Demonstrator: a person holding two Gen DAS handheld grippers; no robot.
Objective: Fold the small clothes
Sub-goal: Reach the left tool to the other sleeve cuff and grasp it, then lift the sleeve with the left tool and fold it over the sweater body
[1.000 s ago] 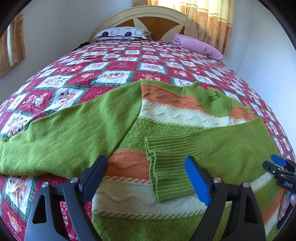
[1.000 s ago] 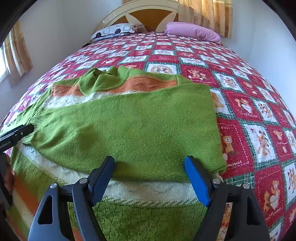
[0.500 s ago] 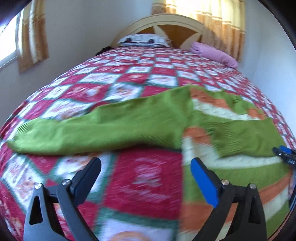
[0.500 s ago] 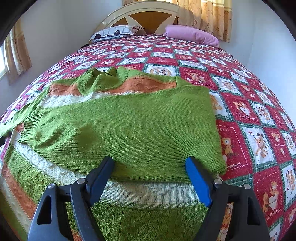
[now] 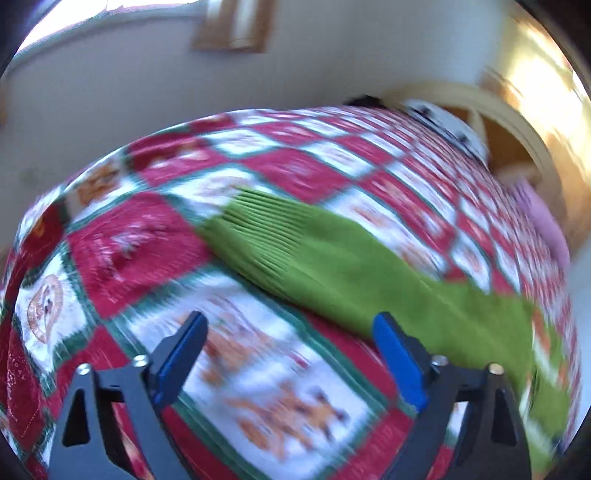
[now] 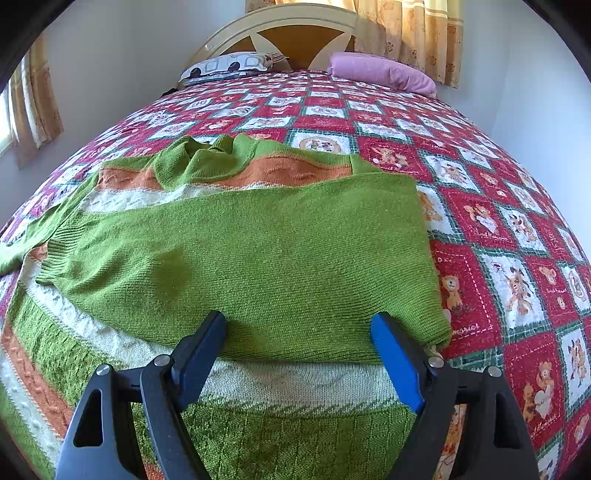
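Observation:
A green knit sweater (image 6: pixel 280 258) with orange and cream bands lies flat on the patchwork quilt (image 6: pixel 517 258), one sleeve folded across its body. My right gripper (image 6: pixel 299 332) hovers open over the sweater's lower part, nothing between its blue pads. In the blurred left wrist view the other sleeve (image 5: pixel 332 258) stretches out over the quilt, its ribbed cuff (image 5: pixel 247 225) toward the upper left. My left gripper (image 5: pixel 291 332) hangs above the quilt just short of that sleeve, its jaws closing with nothing between them.
The bed's headboard (image 6: pixel 288 33) stands at the far end with a patterned pillow (image 6: pixel 229 66) and a pink pillow (image 6: pixel 380 72). Curtains (image 6: pixel 424 37) hang behind. White walls close in on both sides of the bed.
My left gripper swept left off the sweater's body to the outstretched sleeve's cuff end and rolled, tilting its view. The right gripper stayed put. The left gripper left the right wrist view.

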